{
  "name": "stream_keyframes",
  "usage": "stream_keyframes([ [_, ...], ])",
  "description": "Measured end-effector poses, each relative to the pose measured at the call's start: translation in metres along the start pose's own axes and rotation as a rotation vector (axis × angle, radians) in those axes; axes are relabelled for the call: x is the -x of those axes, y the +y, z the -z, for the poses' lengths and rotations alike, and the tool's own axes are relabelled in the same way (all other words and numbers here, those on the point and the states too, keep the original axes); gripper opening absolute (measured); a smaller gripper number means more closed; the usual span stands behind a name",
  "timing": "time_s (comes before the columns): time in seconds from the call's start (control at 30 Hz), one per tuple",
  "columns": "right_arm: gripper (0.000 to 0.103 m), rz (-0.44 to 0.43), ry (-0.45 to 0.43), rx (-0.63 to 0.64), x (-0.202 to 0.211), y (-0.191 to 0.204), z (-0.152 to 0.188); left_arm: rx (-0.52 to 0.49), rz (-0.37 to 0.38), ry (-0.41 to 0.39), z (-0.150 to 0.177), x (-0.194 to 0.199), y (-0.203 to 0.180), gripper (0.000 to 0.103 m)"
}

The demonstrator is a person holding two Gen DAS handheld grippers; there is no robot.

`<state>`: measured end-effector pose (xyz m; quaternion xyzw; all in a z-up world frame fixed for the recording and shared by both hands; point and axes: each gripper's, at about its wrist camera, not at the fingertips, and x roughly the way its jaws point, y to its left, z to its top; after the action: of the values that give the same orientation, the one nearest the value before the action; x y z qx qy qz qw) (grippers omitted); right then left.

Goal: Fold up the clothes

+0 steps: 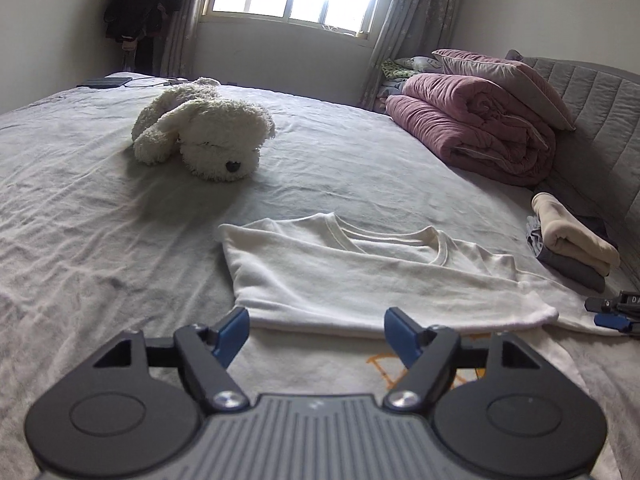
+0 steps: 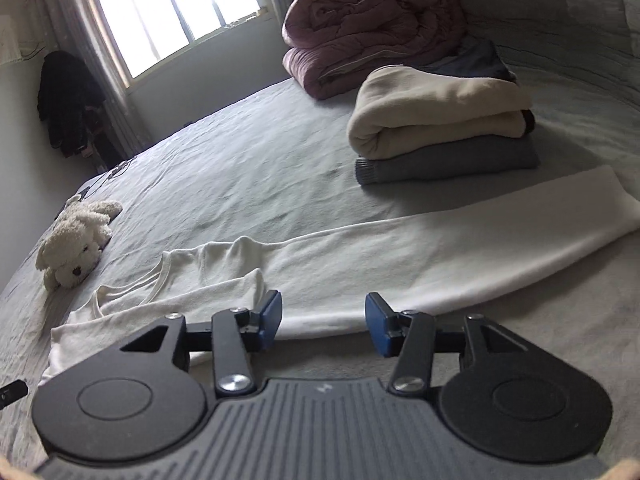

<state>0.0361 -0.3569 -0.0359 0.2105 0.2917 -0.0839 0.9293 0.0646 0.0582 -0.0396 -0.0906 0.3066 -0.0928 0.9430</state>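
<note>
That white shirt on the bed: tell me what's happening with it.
A person with a handheld gripper in each hand is folding the white shirt on the bed. It lies partly folded. The left gripper and right gripper hover at its near edge, jaws open and empty. A folded stack sits nearby.

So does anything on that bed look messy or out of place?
Mostly tidy. The white shirt is only part folded: one long flap trails toward the folded stack. A plush dog lies flopped on the grey sheet. Nothing looks spilled or damaged.

Soft matt shirt [image 1: 360, 276], wrinkled cloth bedsheet [image 1: 100, 208]
</note>
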Motion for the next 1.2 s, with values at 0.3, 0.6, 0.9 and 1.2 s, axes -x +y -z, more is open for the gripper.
stream_keyframes([
  [0.3, 0.061, 0.175, -0.051, -0.129, 0.018, -0.049, -0.018, 0.077, 0.010, 0.065, -0.004, -0.007, -0.002, 0.077],
  [0.6, 0.062, 0.341, -0.075, -0.383, 0.021, -0.107, -0.026, 0.115, 0.004, 0.083, -0.003, -0.012, 0.003, 0.078],
  [0.9, 0.063, 0.386, -0.129, -0.404, 0.003, -0.127, -0.026, 0.097, -0.006, 0.099, -0.001, -0.016, 0.002, 0.079],
  [1.2, 0.007, 0.364, -0.288, -0.358, 0.021, -0.102, -0.037, 0.085, -0.012, 0.090, 0.000, -0.009, 0.008, 0.079],
])
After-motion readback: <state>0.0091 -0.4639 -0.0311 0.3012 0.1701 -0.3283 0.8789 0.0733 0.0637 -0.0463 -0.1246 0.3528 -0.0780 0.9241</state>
